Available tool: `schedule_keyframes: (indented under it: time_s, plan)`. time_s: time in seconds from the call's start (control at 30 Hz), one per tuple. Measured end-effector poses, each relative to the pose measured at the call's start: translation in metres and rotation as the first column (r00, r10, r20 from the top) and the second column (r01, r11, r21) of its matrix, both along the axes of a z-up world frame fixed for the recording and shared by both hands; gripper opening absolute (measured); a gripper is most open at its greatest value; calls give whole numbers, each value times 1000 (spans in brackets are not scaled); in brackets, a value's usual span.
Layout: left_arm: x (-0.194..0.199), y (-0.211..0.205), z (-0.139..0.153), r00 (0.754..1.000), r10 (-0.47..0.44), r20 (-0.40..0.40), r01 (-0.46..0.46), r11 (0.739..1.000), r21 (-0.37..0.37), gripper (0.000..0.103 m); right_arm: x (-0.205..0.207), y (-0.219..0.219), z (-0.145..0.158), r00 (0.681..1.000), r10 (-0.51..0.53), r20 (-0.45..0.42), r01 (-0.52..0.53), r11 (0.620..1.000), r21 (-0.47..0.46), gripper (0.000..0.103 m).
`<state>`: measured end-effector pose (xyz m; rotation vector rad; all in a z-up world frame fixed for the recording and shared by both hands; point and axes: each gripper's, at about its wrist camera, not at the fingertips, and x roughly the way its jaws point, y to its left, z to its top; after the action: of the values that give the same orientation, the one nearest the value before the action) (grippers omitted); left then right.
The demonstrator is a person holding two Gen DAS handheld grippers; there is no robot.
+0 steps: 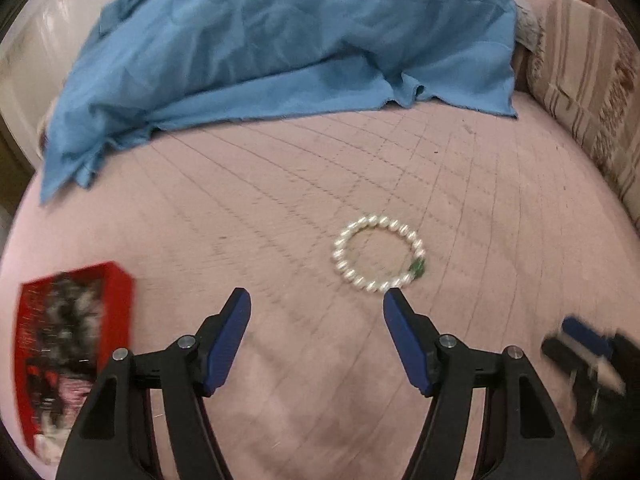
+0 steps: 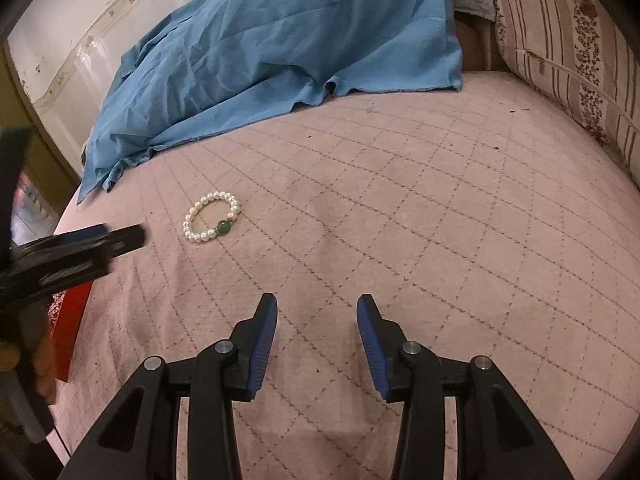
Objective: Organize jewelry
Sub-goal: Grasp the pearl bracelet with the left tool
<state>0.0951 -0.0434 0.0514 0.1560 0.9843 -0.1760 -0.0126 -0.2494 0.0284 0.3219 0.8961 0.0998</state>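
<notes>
A pink quilted bed (image 2: 400, 220) carries a rumpled blue cloth (image 2: 280, 48), a red jewelry box (image 1: 72, 340) and a pearl bracelet (image 1: 378, 256). Both tongs, left (image 1: 316, 300) and right (image 2: 316, 304), gape empty. Step: reaching; next, probably straddle the beads and pinch.

— Looks like a bedroom in a home?
— Yes: a bed (image 2: 400, 220) spread with a pink quilted cover stitched in diamonds, a crumpled blue sheet (image 2: 280, 48) heaped at its far end.
— Anything else pointing that way?
— A striped, flower-patterned pillow (image 2: 568, 52) propped along the right edge, and a worn, stained pale wall (image 2: 72, 40) behind the bed. Nothing of a workshop or office about it.
</notes>
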Motion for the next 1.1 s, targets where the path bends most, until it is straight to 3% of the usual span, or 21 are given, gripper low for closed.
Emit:
schedule_keyframes:
  time_s: [0.27, 0.63, 0.73, 1.1]
  plan:
    - [40, -12, -28, 999, 13, -51, -13, 1000, 12, 44, 6, 2, -3, 1000, 28, -2, -28, 999, 19, 46]
    - [54, -14, -42, 999, 14, -28, -14, 1000, 0, 43, 12, 5, -12, 998, 50, -29, -49, 998, 27, 46]
    - [51, -17, -40, 999, 11, -39, -12, 1000, -19, 10, 13, 7, -13, 998, 58, -31, -57, 998, 20, 46]
    - [20, -17, -16, 999, -18, -30, 16, 999, -42, 10, 13, 16, -16, 996, 89, -22, -90, 995, -44, 46]
